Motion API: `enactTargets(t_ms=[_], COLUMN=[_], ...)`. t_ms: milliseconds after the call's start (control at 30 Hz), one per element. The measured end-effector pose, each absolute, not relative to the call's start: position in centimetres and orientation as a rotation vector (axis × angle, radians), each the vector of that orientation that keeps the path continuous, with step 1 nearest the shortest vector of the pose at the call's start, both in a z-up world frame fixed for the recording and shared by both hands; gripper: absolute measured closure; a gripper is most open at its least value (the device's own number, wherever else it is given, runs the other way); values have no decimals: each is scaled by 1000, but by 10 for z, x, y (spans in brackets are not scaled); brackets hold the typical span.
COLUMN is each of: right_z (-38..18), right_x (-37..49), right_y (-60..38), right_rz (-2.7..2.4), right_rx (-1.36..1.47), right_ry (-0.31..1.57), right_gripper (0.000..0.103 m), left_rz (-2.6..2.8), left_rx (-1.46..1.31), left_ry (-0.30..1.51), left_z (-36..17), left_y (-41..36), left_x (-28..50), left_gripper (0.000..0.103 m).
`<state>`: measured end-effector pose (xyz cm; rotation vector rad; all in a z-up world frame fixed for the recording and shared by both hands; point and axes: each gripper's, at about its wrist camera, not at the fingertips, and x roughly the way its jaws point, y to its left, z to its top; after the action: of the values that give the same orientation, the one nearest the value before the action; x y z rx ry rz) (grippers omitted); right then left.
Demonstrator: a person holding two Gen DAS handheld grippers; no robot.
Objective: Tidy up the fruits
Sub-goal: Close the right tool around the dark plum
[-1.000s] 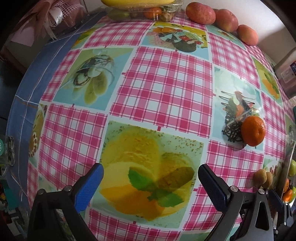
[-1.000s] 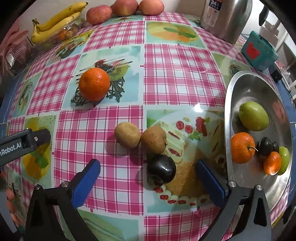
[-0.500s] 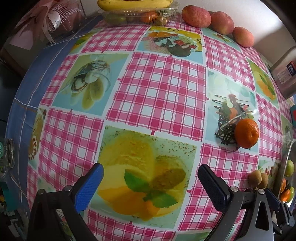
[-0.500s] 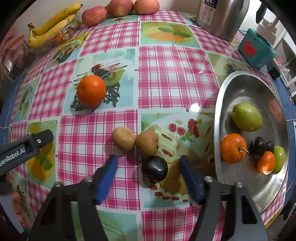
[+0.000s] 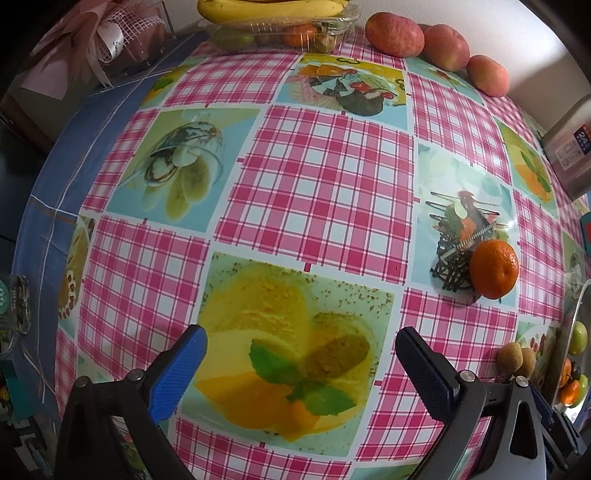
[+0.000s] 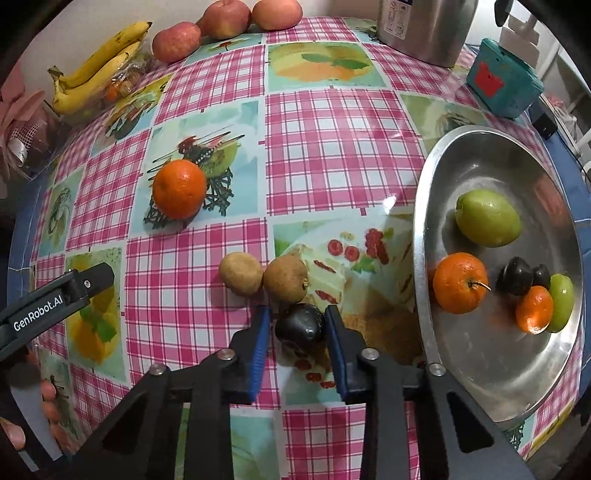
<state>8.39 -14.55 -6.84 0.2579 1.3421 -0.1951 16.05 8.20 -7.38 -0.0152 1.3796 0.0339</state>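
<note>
My right gripper (image 6: 298,317) is closing, and its blue pads press both sides of a dark plum (image 6: 300,326) low over the tablecloth. Just beyond the plum lie two brown kiwis (image 6: 241,273) (image 6: 285,279), touching each other. A loose orange (image 6: 180,189) sits farther left on the cloth, also seen as the orange (image 5: 494,268) in the left wrist view. The steel bowl (image 6: 476,155) at the right holds a green fruit (image 6: 487,218), oranges, dark plums and another green fruit. My left gripper (image 5: 301,347) hangs open over a printed yellow square, nothing between its fingers.
Bananas (image 6: 99,62) on a clear plastic box and three red apples (image 6: 177,41) line the far edge. A steel kettle (image 6: 424,26) and a teal box (image 6: 504,81) stand at the back right. A person's fingers (image 6: 48,406) show at lower left.
My right gripper's jaws went from wide open to closed against the dark plum. The left gripper stayed open; its view shifted slightly.
</note>
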Motion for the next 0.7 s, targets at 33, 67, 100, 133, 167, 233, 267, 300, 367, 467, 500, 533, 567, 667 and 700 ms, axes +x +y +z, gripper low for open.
enactTargets(t_ms=[33,67,100,133,167,233,267,300,367,467,500,533,567,667,700], right_z=[-68,-70,-70,-71,-70,-67,-64,-61,-56,-49,-46,-45,-42,-38,-37], right_x=[83,84,82,83,82,82,81,81,80,84,84,84,83,78,76], right_y=[-148,-148,-149,-150,-151,-153,-154,-155,-156,-155,-155,-155,-158,-158,-160], right_rz=[-196,-196,-195,-195,-188,-171,-163,-157,-149,-145,-143,-141,-140,-145,-151], right_rx=[265,273,280,284,291,304,307,305,302,308,311,316,321,331,337], right_ry=[1342,1342,1342,1342,1340,1331,1323,1316,1304,1292,1288,1284,1278,1265,1260], right_gripper=[75,75,76,76,76,76,76,76,76,76,76,76,76,76,76], left_rz=[33,33,31,30,28,23,20,12,-8,-50,-58,-66,-74,-90,-99], left_rx=[-15,-15,-16,-17,-18,-21,-25,-37,-64,-132,-139,-138,-139,-163,-171], left_ry=[1378,1376,1374,1373,1372,1371,1369,1367,1365,1356,1352,1347,1340,1321,1315], left_z=[-73,-73,-72,-72,-71,-71,-71,-70,-69,-67,-65,-64,-63,-60,-57], left_y=[82,81,81,80,79,77,76,75,73,68,65,60,57,47,41], left_x=[160,160,161,161,161,161,161,161,161,159,159,159,158,158,157], left_gripper=[0,0,0,0,0,0,0,0,0,0,0,0,0,0,0])
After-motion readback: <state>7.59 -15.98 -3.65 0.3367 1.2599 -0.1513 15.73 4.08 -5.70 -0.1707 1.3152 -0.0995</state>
